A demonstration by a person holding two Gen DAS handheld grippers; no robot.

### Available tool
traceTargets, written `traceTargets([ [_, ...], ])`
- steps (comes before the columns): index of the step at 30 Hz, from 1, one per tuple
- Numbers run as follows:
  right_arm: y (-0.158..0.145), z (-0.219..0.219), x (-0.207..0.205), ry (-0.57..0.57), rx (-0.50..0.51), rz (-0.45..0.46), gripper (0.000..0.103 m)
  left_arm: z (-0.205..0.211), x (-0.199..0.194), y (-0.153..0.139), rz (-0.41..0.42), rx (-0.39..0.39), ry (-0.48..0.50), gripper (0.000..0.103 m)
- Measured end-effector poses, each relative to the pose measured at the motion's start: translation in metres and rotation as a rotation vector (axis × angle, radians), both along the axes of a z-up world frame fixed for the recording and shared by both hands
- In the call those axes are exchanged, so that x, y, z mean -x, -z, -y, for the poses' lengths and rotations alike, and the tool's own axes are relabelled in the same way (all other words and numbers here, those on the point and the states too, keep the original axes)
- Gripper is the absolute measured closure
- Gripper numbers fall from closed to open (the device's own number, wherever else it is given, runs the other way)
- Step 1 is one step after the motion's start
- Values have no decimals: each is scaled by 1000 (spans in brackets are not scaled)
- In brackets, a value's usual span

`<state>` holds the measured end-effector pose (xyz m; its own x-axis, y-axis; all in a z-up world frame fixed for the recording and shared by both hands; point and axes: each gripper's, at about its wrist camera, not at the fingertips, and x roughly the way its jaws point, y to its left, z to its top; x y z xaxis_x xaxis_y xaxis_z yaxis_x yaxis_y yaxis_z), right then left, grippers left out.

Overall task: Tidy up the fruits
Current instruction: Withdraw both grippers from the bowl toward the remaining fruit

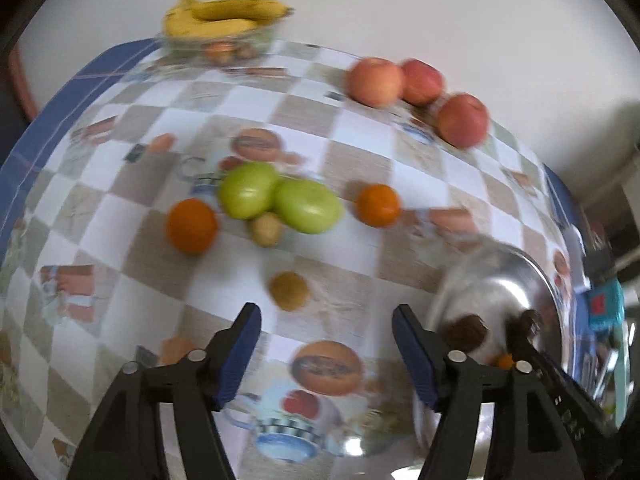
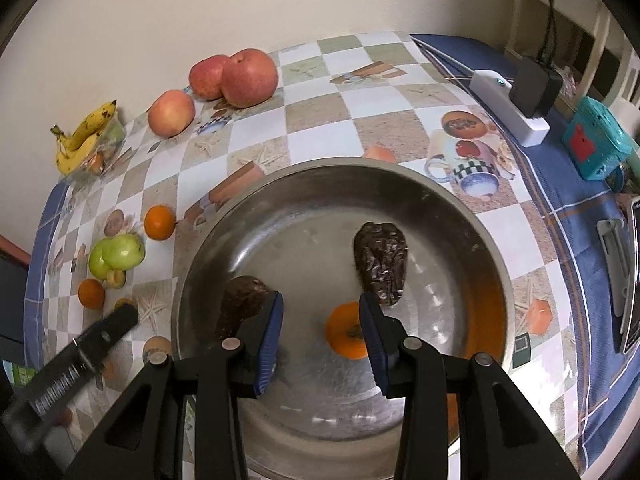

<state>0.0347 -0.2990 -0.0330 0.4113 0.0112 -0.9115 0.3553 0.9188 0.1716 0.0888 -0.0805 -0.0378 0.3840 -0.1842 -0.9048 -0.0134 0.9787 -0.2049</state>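
My left gripper [image 1: 326,316] is open and empty above the checked tablecloth, just short of a small brown kiwi [image 1: 289,290]. Beyond it lie two green apples [image 1: 280,197], two oranges [image 1: 192,225] [image 1: 378,205] and a small yellowish fruit [image 1: 267,230]. Three red apples [image 1: 416,92] sit at the far right. My right gripper [image 2: 320,308] is open over a steel bowl [image 2: 448,208] that holds two dark wrinkled avocados [image 2: 382,262] [image 2: 242,300] and an orange [image 2: 344,334]. The orange lies just past the right finger.
A glass dish with bananas [image 1: 224,16] stands at the table's far edge by the wall. In the right wrist view a white power strip [image 2: 508,104], a black adapter [image 2: 534,84] and a teal box [image 2: 594,142] lie on the blue border at right.
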Motion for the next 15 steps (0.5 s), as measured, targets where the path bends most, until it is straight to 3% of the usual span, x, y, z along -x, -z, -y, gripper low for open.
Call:
traceTargets([
  [6, -1, -16, -4, -51, 24, -7, 62, -25, -7, 0, 2, -5, -83, 24],
  [8, 0, -20, -6, -64, 31, -12, 56, -30, -8, 0, 7, -17, -110, 11],
  [10, 1, -24, -7, -78, 38, -16, 41, -34, -8, 1, 10, -32, -135, 1],
  [12, 3, -28, -8, -91, 46, -22, 40, -38, -8, 1, 18, -49, -147, 0],
  [15, 4, -33, -9, -100, 66, -28, 27, -40, -7, 0, 31, -94, -150, 0],
])
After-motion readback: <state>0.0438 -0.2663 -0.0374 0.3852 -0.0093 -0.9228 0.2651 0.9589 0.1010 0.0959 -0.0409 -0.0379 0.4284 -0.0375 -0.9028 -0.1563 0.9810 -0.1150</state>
